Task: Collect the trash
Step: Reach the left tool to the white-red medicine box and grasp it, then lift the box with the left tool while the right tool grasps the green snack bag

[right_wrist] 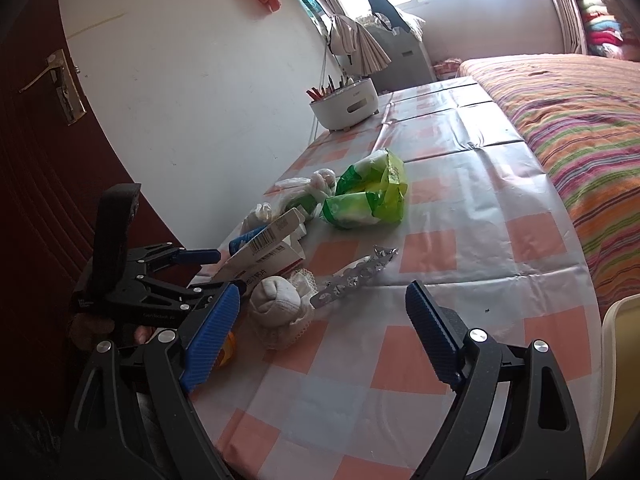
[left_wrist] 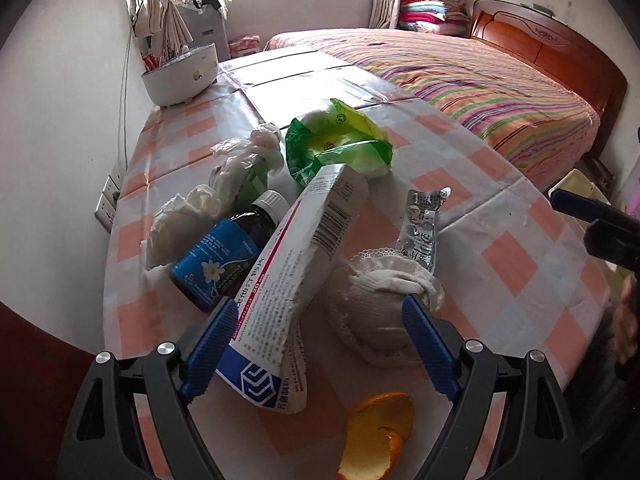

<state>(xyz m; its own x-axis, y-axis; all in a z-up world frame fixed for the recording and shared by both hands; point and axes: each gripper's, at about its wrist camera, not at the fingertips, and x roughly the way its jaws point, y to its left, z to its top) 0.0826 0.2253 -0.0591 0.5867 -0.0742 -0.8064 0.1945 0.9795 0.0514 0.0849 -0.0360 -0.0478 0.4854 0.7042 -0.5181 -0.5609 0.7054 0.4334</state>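
Evidently the collection has barely begun: every visible piece of trash lies on the table [left_wrist: 508,264], and neither gripper holds anything.

Left gripper [left_wrist: 320,316]: fingers spread wide, grasping nothing. It sits low over the near edge of the table. The box [left_wrist: 296,276], a torn white medicine carton, lies between the fingers and leans against the left one; the sock [left_wrist: 376,308], a balled white one, lies against the right finger. Judged from this pose, the carton or the sock is the item in hand, but no closing is visible.

Right gripper [right_wrist: 322,308]: fingers likewise released and empty, hovering above the table to the right of the pile, near the blister strip [right_wrist: 352,276].

Trash remaining on the table, all in one loose cluster:
- bottle [left_wrist: 224,260], brown with a blue label, lying touching the box;
- tissue [left_wrist: 180,228], crumpled, just beside the bottle;
- clear bag [left_wrist: 248,160], behind the tissue;
- green wrapper [left_wrist: 340,144], at the far end of the cluster;
- blister strip, silver, propped by the sock;
- peel [left_wrist: 380,428], orange, nearest the left gripper's camera.

No bin or trash bag can be identified with certainty; a pale container edge [right_wrist: 620,360] shows at the right of the right wrist view, and its purpose cannot be told. The white bowl [left_wrist: 180,76] at the far end holds pencils and appears not to be trash.
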